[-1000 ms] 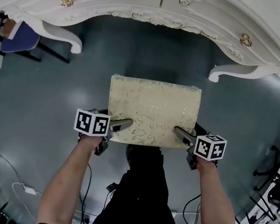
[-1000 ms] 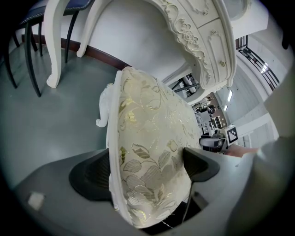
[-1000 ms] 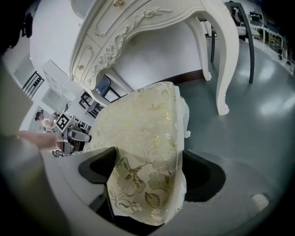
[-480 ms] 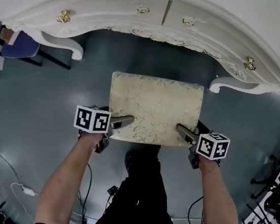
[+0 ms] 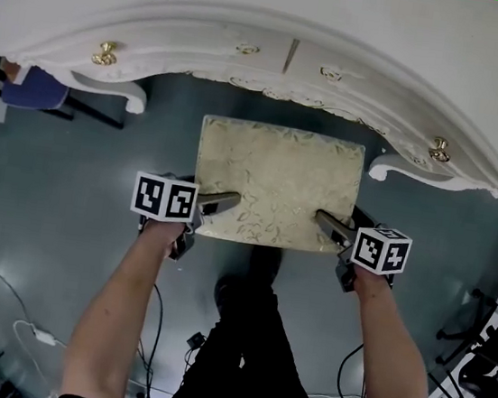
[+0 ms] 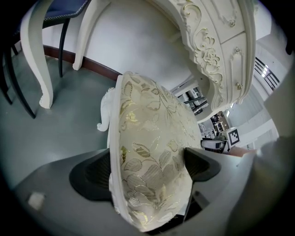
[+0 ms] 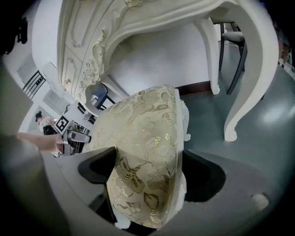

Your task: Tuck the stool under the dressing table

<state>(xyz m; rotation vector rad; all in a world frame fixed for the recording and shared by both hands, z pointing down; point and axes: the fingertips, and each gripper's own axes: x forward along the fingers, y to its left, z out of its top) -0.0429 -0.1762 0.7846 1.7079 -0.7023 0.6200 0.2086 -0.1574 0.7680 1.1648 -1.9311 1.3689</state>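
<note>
The stool (image 5: 276,184) has a cream seat cushion with a gold leaf pattern; its far edge lies just under the front apron of the white dressing table (image 5: 281,25). My left gripper (image 5: 221,201) is shut on the seat's near-left corner, and the left gripper view shows the stool (image 6: 147,166) cushion pinched between both jaws. On the near-right corner my right gripper (image 5: 326,222) is shut the same way, with the stool (image 7: 145,166) filling its jaws. The stool's legs are hidden in the head view.
The dressing table's curved white legs stand either side of the stool, one left (image 5: 122,90) and one right (image 5: 398,170). A blue chair (image 5: 27,87) sits at far left. Cables (image 5: 40,336) trail on the grey floor near the person's legs.
The stool has slid forward toward the dressing table with both grippers still clamped on it; its far edge now reaches under the table's front apron.
</note>
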